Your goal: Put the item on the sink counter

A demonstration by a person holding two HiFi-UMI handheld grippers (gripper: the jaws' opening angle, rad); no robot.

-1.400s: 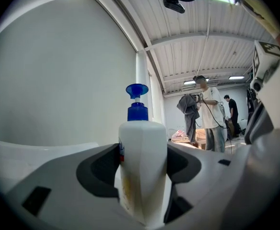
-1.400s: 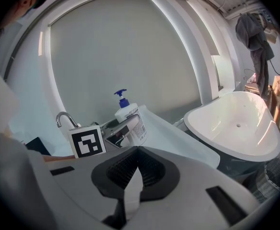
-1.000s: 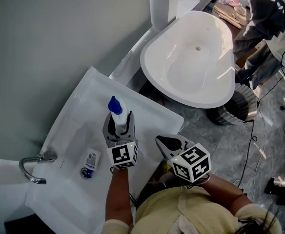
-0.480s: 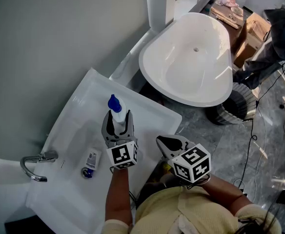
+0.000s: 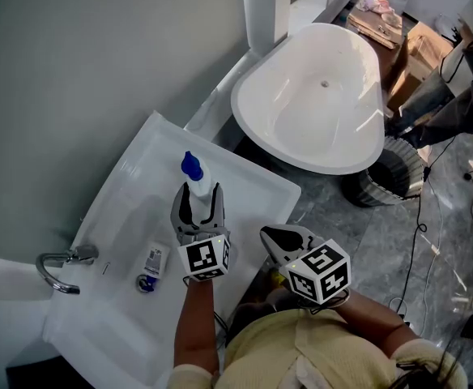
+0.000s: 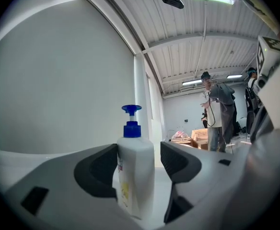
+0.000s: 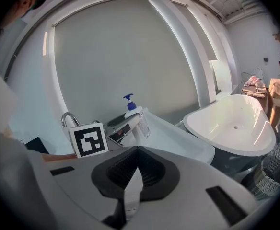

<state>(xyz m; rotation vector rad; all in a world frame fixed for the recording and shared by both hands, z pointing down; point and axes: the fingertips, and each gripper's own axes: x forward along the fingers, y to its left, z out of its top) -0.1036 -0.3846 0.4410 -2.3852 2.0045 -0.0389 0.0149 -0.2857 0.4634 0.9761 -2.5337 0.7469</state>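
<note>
Pump bottle stands upright on the sink counter in the head view, straight ahead between your left gripper's jaws. In the left gripper view those jaws sit apart: the left pad touches the bottle and a sliver of gap shows at the right. In the right gripper view, your right gripper is pressed together on nothing, farther from the bottle.

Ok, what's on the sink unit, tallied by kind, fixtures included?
Pump bottle: 1
Small blue-capped container: 1
Faucet: 1
Total: 3
</note>
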